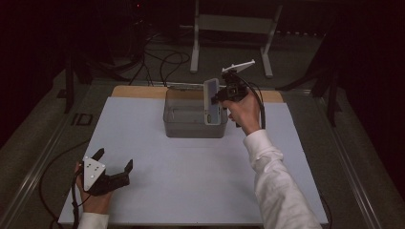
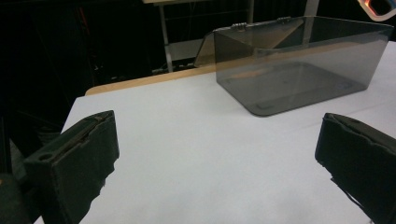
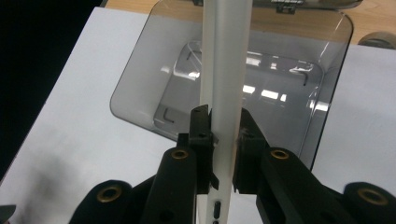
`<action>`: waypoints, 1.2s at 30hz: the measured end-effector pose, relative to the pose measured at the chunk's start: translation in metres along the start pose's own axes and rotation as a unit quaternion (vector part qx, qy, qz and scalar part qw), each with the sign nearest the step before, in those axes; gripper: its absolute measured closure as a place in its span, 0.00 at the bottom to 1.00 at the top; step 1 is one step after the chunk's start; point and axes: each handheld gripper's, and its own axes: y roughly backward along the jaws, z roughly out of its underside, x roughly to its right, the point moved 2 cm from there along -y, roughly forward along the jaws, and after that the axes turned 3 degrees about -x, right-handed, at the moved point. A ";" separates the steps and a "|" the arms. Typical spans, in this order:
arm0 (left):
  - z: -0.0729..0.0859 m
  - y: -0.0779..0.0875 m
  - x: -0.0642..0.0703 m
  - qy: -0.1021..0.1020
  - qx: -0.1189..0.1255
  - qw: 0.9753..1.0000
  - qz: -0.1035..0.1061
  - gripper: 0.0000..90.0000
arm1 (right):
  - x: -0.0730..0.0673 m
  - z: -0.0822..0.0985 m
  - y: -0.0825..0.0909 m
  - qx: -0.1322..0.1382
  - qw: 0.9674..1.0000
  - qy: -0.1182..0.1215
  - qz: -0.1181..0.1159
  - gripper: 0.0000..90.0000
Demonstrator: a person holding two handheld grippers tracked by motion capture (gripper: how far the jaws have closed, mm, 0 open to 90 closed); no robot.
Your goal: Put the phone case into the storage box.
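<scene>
Phone [image 1: 211, 101], white and slab-shaped, was clamped edge-on in the right gripper [image 1: 220, 98] and held upright over the right end of the smoky clear plastic box [image 1: 181, 125]. In the right gripper view the pads pressed on both flat faces of the phone [image 3: 223, 84], its thin edge facing the camera, slots visible near its lower end. Below it lay the box's bare floor [image 3: 261, 100]. Whether the phone touched the box rim could not be told from the high view.

Box stood open at the far middle of the white bench [image 1: 191, 181], just short of the far edge, where a strip of bare wood [image 1: 136, 91] showed. Its hinged lid [image 2: 247, 44] leaned back behind it.

Left gripper [image 1: 113, 168] rested at the near left corner of the bench, well apart from the box, in the person's left hand [image 1: 95, 200]. Its jaws stood wide with nothing between them; the left gripper view showed only bare white surface between the two black pads [image 2: 79, 163], box [image 2: 303, 70] farther off toward the far edge.

White sleeve [image 1: 277, 186] of the right arm crossed the bench's near right part.
</scene>
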 end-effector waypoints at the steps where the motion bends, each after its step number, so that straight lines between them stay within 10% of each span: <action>1: 0.000 0.000 0.000 0.000 0.000 1.000 -0.001 0.00 | 0.000 -0.001 0.000 0.001 1.000 0.000 0.001 0.90; 36: 0.000 0.001 0.000 -0.001 0.004 1.000 -0.003 0.00 | 0.027 -0.031 -0.018 0.003 0.998 -0.048 0.048 0.90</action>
